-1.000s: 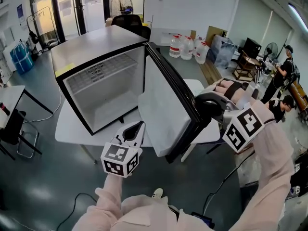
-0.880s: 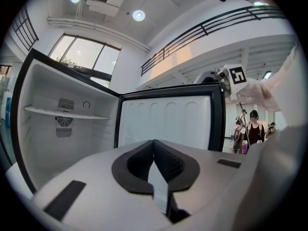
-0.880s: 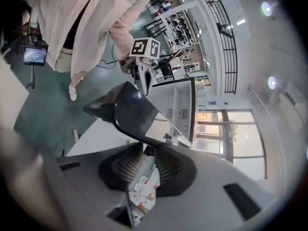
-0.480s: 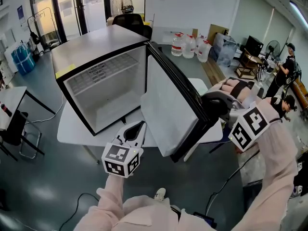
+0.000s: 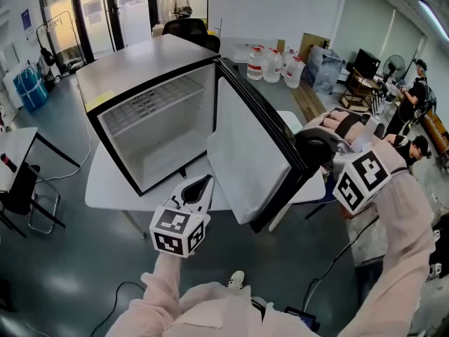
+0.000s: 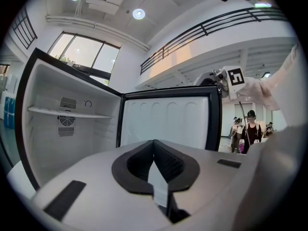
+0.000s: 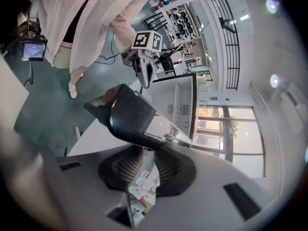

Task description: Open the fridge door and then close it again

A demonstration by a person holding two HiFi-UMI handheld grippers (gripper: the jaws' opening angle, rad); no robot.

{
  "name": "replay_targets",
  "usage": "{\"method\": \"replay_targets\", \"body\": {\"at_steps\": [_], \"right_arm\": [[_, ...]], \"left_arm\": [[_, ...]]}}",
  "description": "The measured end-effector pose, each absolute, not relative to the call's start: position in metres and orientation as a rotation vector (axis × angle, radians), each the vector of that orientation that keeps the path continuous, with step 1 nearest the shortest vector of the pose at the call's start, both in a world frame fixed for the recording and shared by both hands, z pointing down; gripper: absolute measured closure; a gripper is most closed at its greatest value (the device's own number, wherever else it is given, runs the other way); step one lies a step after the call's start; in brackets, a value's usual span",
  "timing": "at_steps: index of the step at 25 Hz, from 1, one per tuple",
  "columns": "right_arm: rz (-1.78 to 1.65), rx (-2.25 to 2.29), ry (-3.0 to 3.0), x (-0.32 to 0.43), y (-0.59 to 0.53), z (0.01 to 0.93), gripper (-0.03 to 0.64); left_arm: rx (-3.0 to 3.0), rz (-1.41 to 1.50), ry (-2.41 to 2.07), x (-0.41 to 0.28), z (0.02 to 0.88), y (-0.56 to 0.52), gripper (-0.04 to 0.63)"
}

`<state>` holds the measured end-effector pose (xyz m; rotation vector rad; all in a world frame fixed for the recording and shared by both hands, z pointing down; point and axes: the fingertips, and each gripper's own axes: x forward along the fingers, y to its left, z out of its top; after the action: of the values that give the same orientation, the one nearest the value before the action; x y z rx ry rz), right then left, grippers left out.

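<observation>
Fridge is sitting on the white tabletop. Its door is standing wide open, overhanging the tabletop's near edge, with the white interior and a wire shelf showing.

Right gripper is pressing on the door's dark outer side near the free edge. Its jaws are drawn together; I can't tell if they're pinching any lip.

Left gripper is hanging clenched on nothing, just beside the door's lower corner and apart from it. The door is standing between the two grippers.

Behind the fridge, a black chair, a fan and water bottles are standing. People are working at desks on the right.

The floor is showing glossy grey-green, with a cable trailing across it.
</observation>
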<state>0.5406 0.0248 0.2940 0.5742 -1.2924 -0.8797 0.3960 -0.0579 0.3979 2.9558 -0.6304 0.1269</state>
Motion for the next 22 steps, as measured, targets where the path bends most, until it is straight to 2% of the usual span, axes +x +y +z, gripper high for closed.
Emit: {"method": "replay_targets", "body": {"at_steps": [7, 12, 22], "right_arm": [[-0.844, 0.594, -1.259, 0.527, 0.026, 0.285, 0.545], [-0.803, 0.640, -1.236, 0.491, 0.016, 0.301, 0.543], [-0.758, 0.692, -1.231, 0.478, 0.017, 0.284, 0.540]], "left_arm": [[2.965, 0.152, -0.606, 0.365, 0.387, -0.048, 0.584], [2.968, 0.177, -0.600, 0.308, 0.407, -0.055, 0.584], [2.965, 0.210, -0.582, 0.277, 0.393, -0.032, 0.584]]}}
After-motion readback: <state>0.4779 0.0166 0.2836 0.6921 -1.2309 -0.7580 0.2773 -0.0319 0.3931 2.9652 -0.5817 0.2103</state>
